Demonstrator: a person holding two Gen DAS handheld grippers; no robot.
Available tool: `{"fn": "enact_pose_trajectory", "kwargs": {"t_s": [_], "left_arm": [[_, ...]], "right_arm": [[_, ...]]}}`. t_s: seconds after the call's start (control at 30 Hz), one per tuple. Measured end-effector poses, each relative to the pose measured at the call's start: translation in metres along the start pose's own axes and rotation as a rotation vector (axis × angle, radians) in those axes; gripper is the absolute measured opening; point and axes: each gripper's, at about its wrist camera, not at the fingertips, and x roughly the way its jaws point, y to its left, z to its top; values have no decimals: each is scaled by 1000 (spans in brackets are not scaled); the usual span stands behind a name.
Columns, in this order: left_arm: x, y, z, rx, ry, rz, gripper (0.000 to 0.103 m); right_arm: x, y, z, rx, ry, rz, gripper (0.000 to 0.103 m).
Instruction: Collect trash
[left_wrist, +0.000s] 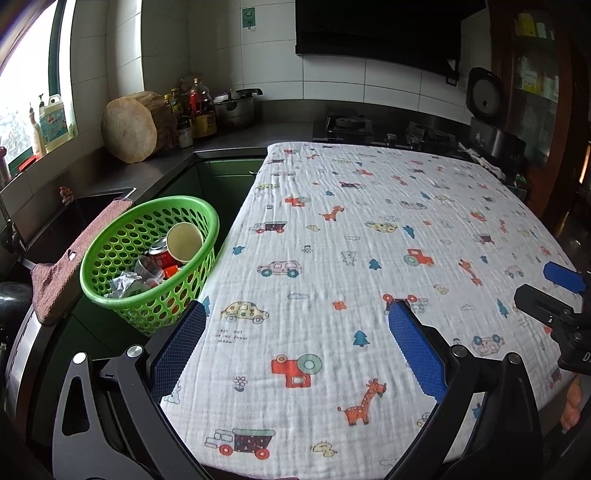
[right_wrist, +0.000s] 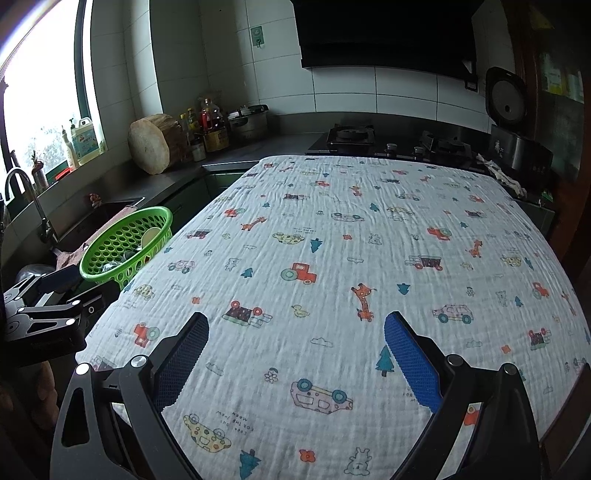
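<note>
Both tools open and empty over the cloth-covered surface; trash sits in the basket.

Left tool (left_wrist: 297, 317) hovers above the near left part of the printed cloth (left_wrist: 369, 236), jaws spread wide, nothing between them. Right tool (right_wrist: 295, 328) likewise, jaws wide apart, over the near edge of the surface (right_wrist: 332, 240). Green basket (left_wrist: 122, 295) stands just beside the surface's left edge, near the sink (left_wrist: 92, 206). It contains a paper cup (left_wrist: 184, 242), a red can (left_wrist: 162, 253), a clear plastic cup (left_wrist: 149, 269) and crumpled wrapping (left_wrist: 122, 282). A brown towel (left_wrist: 70, 266) touches the basket rim.
</note>
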Motion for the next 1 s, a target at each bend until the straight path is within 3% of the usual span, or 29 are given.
{"fn": "enact_pose_trajectory", "kwargs": {"t_s": [1.0], "left_arm": [[5,1,-5,-4,14,4,98]], "right_arm": [[8,4,-6,-2,16,3,96]]}}
